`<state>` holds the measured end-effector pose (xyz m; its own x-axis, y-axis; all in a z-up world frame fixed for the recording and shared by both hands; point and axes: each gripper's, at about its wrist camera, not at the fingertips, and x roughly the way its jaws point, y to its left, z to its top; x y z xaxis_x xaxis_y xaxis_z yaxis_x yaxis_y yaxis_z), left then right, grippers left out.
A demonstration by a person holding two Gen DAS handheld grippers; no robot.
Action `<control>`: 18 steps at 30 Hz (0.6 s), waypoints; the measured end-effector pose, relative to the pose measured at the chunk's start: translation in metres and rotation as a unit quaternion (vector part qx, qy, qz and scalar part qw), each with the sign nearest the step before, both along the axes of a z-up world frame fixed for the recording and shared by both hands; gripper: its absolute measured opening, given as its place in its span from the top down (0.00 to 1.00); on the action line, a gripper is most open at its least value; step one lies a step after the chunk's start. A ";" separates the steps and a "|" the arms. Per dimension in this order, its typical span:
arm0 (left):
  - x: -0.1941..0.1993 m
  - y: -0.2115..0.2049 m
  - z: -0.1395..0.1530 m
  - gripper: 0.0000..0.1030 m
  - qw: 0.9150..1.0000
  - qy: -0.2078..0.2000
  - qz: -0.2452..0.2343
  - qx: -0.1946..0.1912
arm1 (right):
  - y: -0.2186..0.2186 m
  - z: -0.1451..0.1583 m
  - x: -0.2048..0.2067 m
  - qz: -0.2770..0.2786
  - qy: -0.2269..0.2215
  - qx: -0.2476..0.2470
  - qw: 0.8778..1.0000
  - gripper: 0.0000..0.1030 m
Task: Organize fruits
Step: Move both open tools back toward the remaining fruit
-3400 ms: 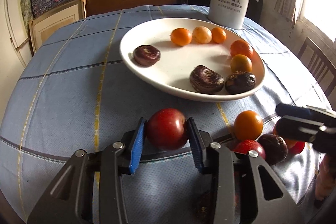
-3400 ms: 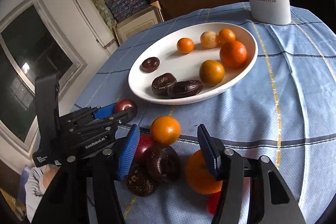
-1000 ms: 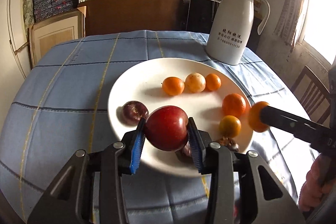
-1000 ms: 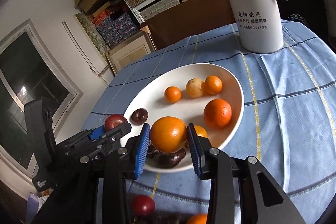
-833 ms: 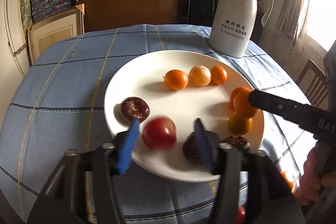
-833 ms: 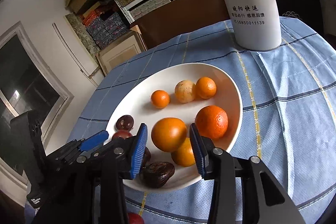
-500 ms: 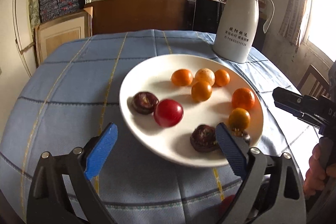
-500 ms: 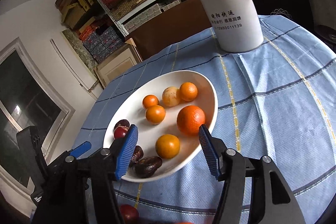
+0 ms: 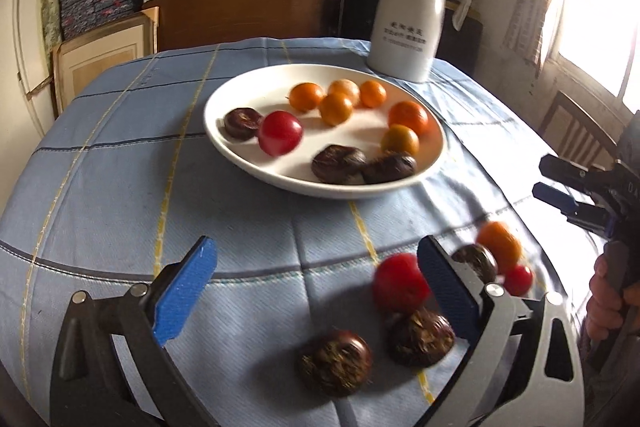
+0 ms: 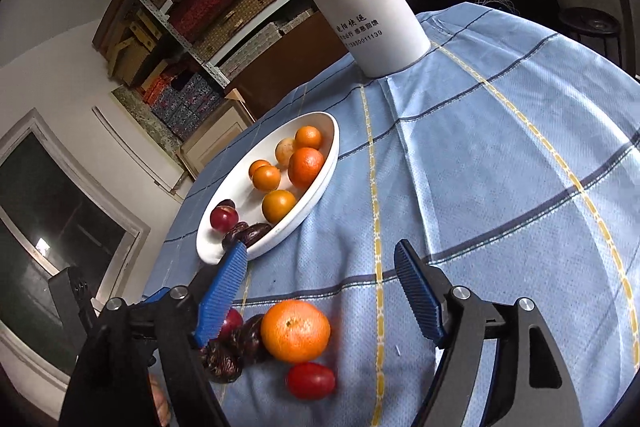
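A white plate [image 9: 256, 163] [image 10: 320, 187] holds several oranges, dark passion fruits and a red fruit [image 9: 280, 133] [image 10: 224, 218]. Loose fruit lies on the blue tablecloth in front of it: a red fruit [image 9: 400, 283], two dark fruits [image 9: 334, 363] [image 9: 422, 337], an orange [image 9: 498, 241] [image 10: 295, 331] and a small red tomato [image 9: 518, 279] [image 10: 311, 381]. My left gripper [image 9: 316, 295] is open and empty, low over the cloth above the dark fruits. My right gripper [image 10: 320, 291] is open and empty, just above the loose orange.
A white thermos jug [image 9: 412, 15] [image 10: 360, 3] stands behind the plate. Shelves with boxes fill the back wall. A wooden chair [image 9: 572, 127] stands at the table's right. The right gripper also shows in the left wrist view [image 9: 560, 183].
Both grippers let their fruit go onto the plate, opened wide and pulled back from it toward the loose fruit on the cloth.
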<state>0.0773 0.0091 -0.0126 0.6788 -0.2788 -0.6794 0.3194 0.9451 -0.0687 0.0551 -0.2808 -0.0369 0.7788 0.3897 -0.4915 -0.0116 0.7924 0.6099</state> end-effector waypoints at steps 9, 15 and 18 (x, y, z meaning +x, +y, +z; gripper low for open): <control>-0.003 -0.031 -0.020 0.05 0.997 0.020 -0.037 0.069 | -0.002 -0.007 -0.001 0.002 0.020 0.016 1.000 0.22; 0.007 -0.018 -0.022 0.04 0.998 0.037 -0.023 0.050 | -0.001 -0.007 0.000 0.008 0.021 0.018 1.000 0.22; 0.009 -0.001 -0.016 0.04 0.999 0.023 0.012 0.033 | 0.000 -0.006 0.000 0.010 0.021 0.013 1.000 0.22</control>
<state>0.0859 0.0083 -0.0283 0.6524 -0.2155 -0.7266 0.2940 0.9556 -0.0195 0.0556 -0.2805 -0.0432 0.7497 0.4184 -0.5127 -0.0015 0.7758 0.6309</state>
